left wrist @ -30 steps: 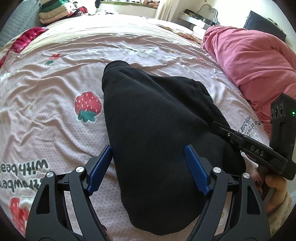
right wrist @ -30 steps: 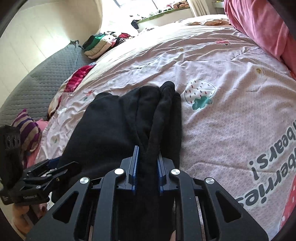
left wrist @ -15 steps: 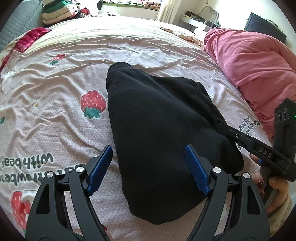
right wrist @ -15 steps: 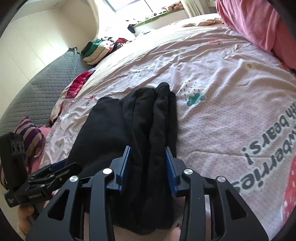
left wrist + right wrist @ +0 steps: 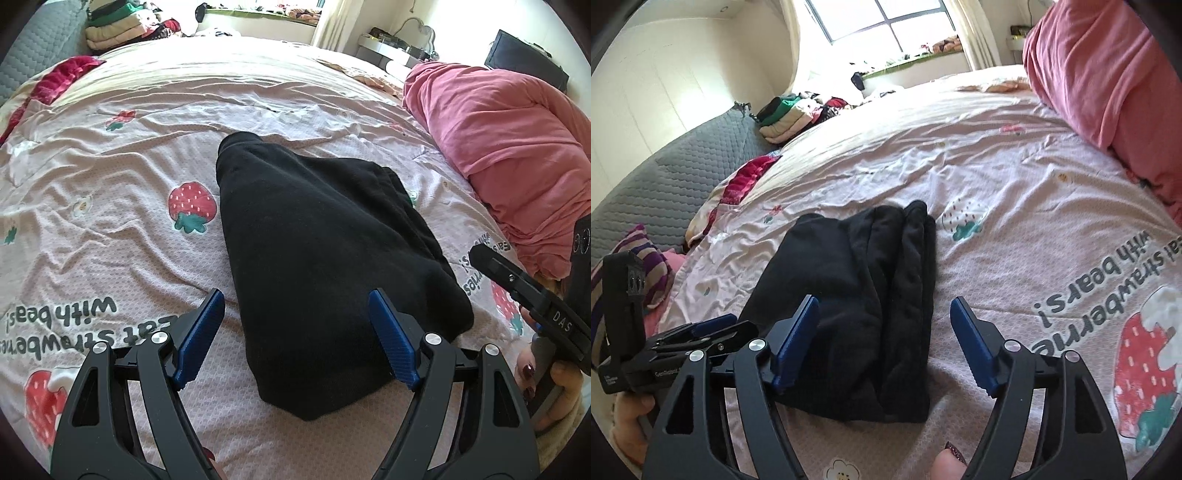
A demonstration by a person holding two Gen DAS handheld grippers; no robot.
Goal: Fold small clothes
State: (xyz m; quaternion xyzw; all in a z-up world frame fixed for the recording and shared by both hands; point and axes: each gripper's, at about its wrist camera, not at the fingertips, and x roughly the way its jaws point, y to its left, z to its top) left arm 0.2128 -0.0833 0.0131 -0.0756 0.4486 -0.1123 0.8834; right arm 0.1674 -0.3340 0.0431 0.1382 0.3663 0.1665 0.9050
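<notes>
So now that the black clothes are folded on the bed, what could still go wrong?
The right claw has just been opening and the black garment lies loose between its pads, so pulling back low might drag the fold open. The strawberry bedsheet is wrinkled and soft, so the stacked folds along the garment's edge may slump.

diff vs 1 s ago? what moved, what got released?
The right gripper has just been opening: it let go of the black garment's bunched edge and backed off, pads now clear of the cloth. The garment stayed folded on the strawberry bedsheet. The left gripper stayed open, holding nothing.
</notes>
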